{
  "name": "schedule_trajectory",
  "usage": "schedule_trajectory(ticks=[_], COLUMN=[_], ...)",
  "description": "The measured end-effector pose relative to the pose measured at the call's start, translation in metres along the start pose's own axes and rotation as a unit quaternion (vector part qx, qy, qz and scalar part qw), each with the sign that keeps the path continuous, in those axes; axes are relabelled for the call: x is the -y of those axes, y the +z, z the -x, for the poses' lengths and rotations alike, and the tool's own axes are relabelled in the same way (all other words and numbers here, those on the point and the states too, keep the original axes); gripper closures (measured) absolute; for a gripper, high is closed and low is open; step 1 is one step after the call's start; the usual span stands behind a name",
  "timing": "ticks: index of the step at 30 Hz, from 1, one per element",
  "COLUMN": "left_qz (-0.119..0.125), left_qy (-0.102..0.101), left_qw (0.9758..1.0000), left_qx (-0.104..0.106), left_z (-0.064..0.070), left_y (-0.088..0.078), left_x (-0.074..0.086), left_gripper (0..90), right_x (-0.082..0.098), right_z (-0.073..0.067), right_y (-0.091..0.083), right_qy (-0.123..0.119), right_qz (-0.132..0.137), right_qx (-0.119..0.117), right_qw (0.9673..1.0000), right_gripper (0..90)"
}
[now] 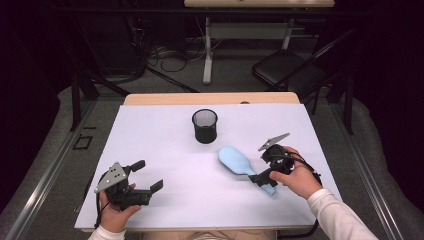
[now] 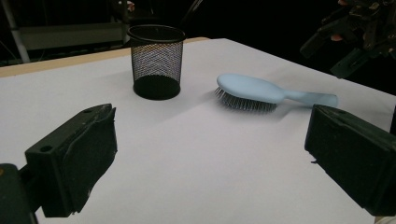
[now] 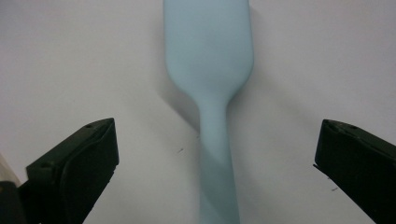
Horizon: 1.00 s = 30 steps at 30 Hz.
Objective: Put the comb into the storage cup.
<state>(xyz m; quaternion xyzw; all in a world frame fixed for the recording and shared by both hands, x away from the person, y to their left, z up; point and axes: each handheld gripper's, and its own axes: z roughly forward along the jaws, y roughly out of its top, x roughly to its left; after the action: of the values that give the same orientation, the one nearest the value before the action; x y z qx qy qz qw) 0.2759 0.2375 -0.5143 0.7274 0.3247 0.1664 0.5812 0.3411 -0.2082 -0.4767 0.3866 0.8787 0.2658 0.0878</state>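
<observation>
A light blue hairbrush [image 1: 235, 161] lies bristles down on the white table sheet [image 1: 165, 145], right of centre, its handle pointing toward the person. My right gripper [image 1: 264, 167] hovers open over that handle. In the right gripper view the handle [image 3: 215, 158] runs up between the wide-apart jaws to the brush head [image 3: 208, 56], and neither jaw touches it. A black mesh cup [image 1: 205, 126] stands upright behind the brush. My left gripper [image 1: 147, 175] is open and empty near the front left. It faces the cup [image 2: 156, 60] and the brush [image 2: 252, 91].
The right hand and its gripper [image 2: 359, 32] show at the top right of the left gripper view. Beyond the table's far edge stand a black chair [image 1: 287, 70], a second table's legs [image 1: 207, 50] and floor cables.
</observation>
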Motion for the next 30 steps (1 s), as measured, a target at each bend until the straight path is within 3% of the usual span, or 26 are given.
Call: schedule_trajectory(ticks=[8,18,23,30], left_qz=[0.0,-0.001,0.0,0.0], left_qy=[0.0,0.0,0.0,0.0], left_qw=[1.0,1.0,1.0,1.0], left_qx=[0.0,0.0,0.0,0.0], left_z=[0.0,0.0,0.0,0.0], left_y=[0.0,0.0,0.0,0.0], left_x=[0.0,0.0,0.0,0.0], left_gripper=[2.3,2.3,2.3,2.3], right_x=[-0.005,-0.007,-0.008,-0.009], right_z=[0.0,-0.002,-0.002,-0.003], right_y=[0.011,0.021,0.025,0.029], right_qy=[0.004,-0.009,-0.022,-0.025], right_qz=[-0.022,-0.044,-0.05,-0.055], right_qx=[0.011,0.012,0.021,0.023], right_qw=[0.9997,0.9989,0.9983,0.9979], right_gripper=[0.0,1.2,8.7,12.7])
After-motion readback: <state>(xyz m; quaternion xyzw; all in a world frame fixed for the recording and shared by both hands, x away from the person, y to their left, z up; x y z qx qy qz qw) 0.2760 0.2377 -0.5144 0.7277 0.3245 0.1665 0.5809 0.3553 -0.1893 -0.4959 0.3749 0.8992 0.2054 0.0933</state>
